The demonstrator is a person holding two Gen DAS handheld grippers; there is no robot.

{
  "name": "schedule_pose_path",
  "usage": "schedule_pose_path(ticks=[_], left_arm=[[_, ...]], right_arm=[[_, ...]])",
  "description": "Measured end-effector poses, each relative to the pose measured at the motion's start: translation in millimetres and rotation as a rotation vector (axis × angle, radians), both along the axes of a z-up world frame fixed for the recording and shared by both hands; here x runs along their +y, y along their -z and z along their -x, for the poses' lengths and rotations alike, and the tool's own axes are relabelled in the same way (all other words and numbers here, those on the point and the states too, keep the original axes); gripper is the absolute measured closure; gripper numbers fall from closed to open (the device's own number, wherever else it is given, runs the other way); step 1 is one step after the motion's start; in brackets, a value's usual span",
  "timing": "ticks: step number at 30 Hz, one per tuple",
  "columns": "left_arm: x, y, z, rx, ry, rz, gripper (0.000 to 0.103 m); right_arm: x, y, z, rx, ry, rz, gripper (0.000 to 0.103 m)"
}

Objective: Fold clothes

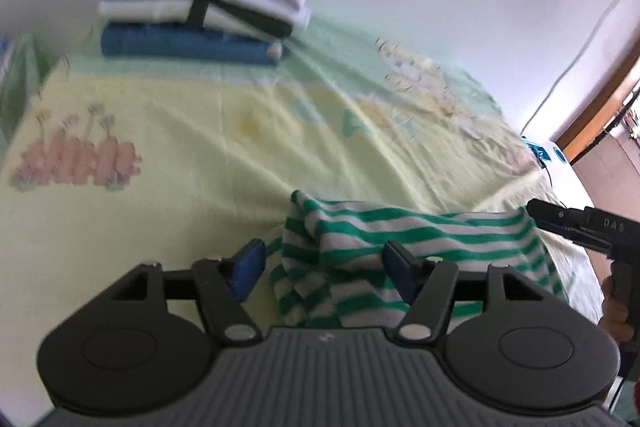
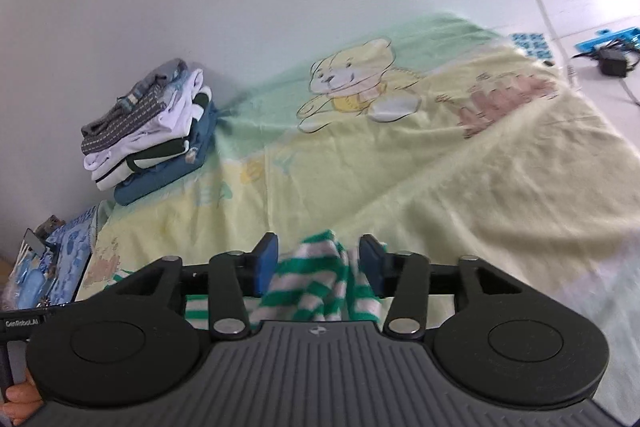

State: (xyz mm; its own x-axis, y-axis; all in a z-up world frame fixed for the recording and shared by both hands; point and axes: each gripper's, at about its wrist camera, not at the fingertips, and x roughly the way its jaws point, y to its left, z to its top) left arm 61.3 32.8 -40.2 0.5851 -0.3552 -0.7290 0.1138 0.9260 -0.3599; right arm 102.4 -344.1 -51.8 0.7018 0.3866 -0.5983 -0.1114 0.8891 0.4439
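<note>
Green-and-white striped garment (image 1: 400,251) sits bunched at the near edge of the bed, on the yellow-green cartoon bedsheet (image 1: 192,131). Left claw (image 1: 326,267) is spread wide, striped cloth lying between the blue pads, not pinched as far as I can tell. Right claw (image 2: 318,261) in its own view also looks parted with cloth bunched in the gap; but in the left wrist view its tip (image 1: 538,217) touches the garment's far corner and the cloth drapes from there, so a grip is possible. Cannot tell for sure.

Step in hand, my guess: get hold of two corners or shoulders to lift and spread the garment flat on the sheet. To do it well: pinch a single edge each side, not a wad; pull the claws apart to take out slack; lay it down clear of the stack of folded clothes (image 2: 148,131) against the wall.

Hard to see: both views motion-blurred. Garment type unclear, sleeves and collar hidden in the bunch. Lower part of the cloth blocked by the claw bodies. Clutter at the left edge (image 2: 52,267) not identifiable.
</note>
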Motion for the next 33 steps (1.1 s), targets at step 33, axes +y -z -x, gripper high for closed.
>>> schedule_pose_path(ticks=[33], left_arm=[[-21, 19, -37, -0.022, 0.042, -0.125, 0.076]], right_arm=[[-5, -5, 57, 0.129, -0.013, 0.058, 0.101]])
